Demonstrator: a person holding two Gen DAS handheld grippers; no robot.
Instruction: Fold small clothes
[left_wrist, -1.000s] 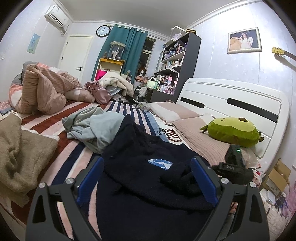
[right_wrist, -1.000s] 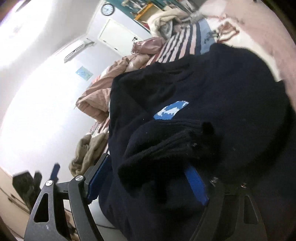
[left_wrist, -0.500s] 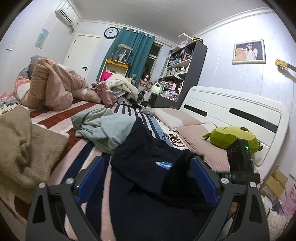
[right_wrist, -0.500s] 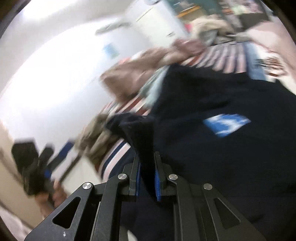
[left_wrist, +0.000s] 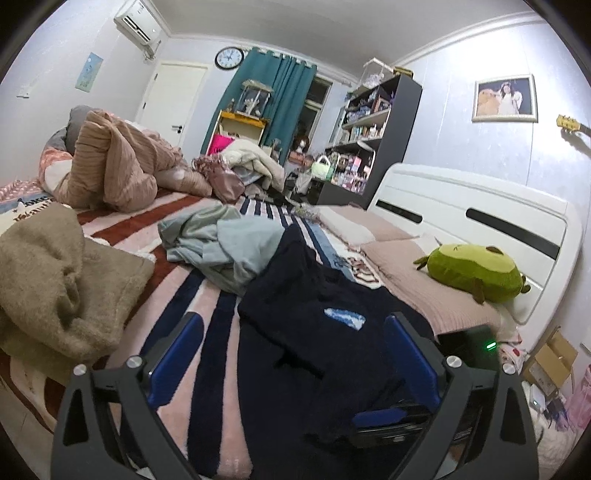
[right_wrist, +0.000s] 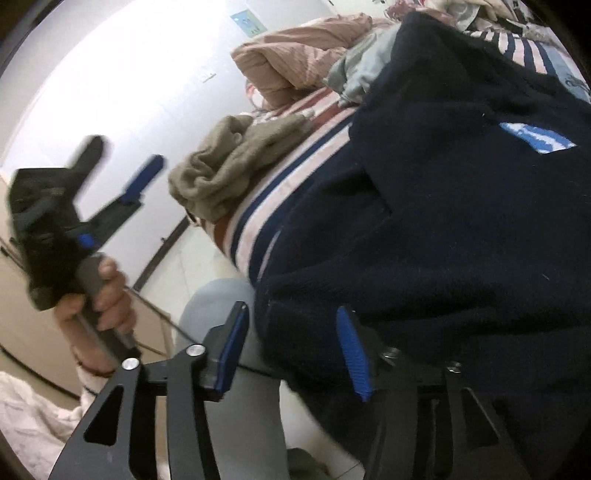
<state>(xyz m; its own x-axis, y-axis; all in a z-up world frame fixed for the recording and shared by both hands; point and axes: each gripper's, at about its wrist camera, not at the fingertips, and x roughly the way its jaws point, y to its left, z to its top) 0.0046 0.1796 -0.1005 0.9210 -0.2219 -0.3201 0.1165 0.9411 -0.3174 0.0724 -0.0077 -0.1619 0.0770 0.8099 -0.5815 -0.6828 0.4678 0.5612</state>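
Change: half a second ago the right hand-held gripper had its fingers pinched together on a fold of the navy sweater; its blue pads now stand apart, the hem lying loose between and beyond them.
Left hand-held gripper: fingers spread wide as before, gripping nothing, raised above the bed.
Sweater position: spread on the striped bedspread, blue patch facing up, its near edge hanging over the bedside toward both grippers; its lower part fills the space between the left gripper's fingers.
Surroundings: grey garment touching the sweater's far edge; beige blanket well apart at left; green plush on the pillows.
Operator: a hand grips the left tool's handle in the right wrist view.
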